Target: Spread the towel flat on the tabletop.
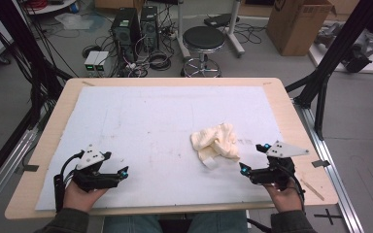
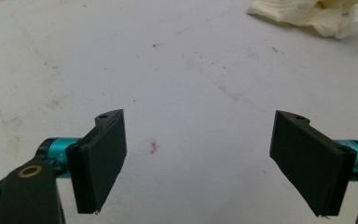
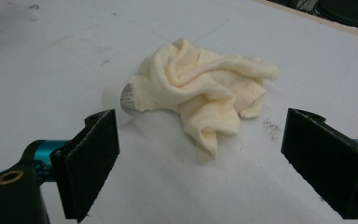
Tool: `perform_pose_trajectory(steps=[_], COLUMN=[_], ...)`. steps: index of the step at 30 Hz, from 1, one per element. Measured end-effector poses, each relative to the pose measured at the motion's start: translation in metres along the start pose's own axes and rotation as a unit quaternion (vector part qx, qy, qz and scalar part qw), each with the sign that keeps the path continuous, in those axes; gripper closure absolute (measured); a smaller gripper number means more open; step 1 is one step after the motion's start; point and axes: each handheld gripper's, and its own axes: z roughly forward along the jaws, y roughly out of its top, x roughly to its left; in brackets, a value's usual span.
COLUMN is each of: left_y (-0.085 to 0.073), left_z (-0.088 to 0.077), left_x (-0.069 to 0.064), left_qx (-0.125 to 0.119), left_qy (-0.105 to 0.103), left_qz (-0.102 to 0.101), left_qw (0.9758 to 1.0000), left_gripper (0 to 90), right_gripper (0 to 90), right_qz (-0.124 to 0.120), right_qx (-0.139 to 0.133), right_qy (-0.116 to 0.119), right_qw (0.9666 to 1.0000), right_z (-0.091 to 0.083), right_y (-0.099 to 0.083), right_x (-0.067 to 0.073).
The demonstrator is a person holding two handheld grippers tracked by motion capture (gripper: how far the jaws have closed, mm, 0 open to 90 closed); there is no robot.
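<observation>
From the high view: a wooden worktop under a pale blue-white sheet, scuffed and faintly stained, with a bare wood border on all sides; beyond the far edge a grey floor with a black round stool, two computer towers, tangled cables and a cardboard box; black frame struts at both sides. Left claw near the front edge, jaws spread wide, nothing between them, broad bare sheet ahead and to its right. Right claw also near the front edge, jaws wide apart, with a crumpled cream cloth just ahead and to its left, not touching. From the left gripper view: flat black pads set far apart over matte, speckled sheet with a small reddish fleck between them; cloth well ahead and off to the right, at the frame's top corner. From the right gripper view: black pads wide open, empty; soft, thick-folded cloth in a loose heap close ahead, between the lines of the two jaws, a small printed label at its left end; open sheet around it, wood edge far beyond.
</observation>
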Motion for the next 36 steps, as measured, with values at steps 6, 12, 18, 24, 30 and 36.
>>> perform_pose_trajectory(steps=[6,12,18,24,30,36], left_y=[-0.001,-0.001,-0.001,-0.002,-0.002,-0.002], left_z=[0.000,-0.001,-0.001,-0.002,-0.001,0.000], left_x=[0.000,0.001,0.001,0.002,0.002,0.003], left_qx=[-0.002,-0.001,0.000,0.000,-0.001,0.001], left_qy=[0.000,0.001,-0.001,0.001,0.001,0.001], left_qz=[-0.003,-0.002,-0.001,-0.001,-0.005,-0.002], left_qw=[1.0000,1.0000,1.0000,1.0000,1.0000,1.0000], left_gripper=[19.1,19.1,19.1,19.1,19.1,19.1], right_gripper=[10.9,16.1,19.5,25.6,33.6,41.0], right_qz=[-0.009,-0.016,-0.023,-0.023,-0.014,-0.007], right_qx=[0.002,0.013,0.028,0.048,0.080,0.105], right_qy=[0.011,0.035,0.048,0.063,0.068,0.069], right_qw=[0.9999,0.9992,0.9982,0.9966,0.9944,0.9921], right_z=[0.010,0.028,0.047,0.070,0.095,0.112], right_y=[0.022,0.042,0.056,0.062,0.054,0.046], right_x=[-0.001,-0.001,-0.001,-0.001,-0.005,-0.010])
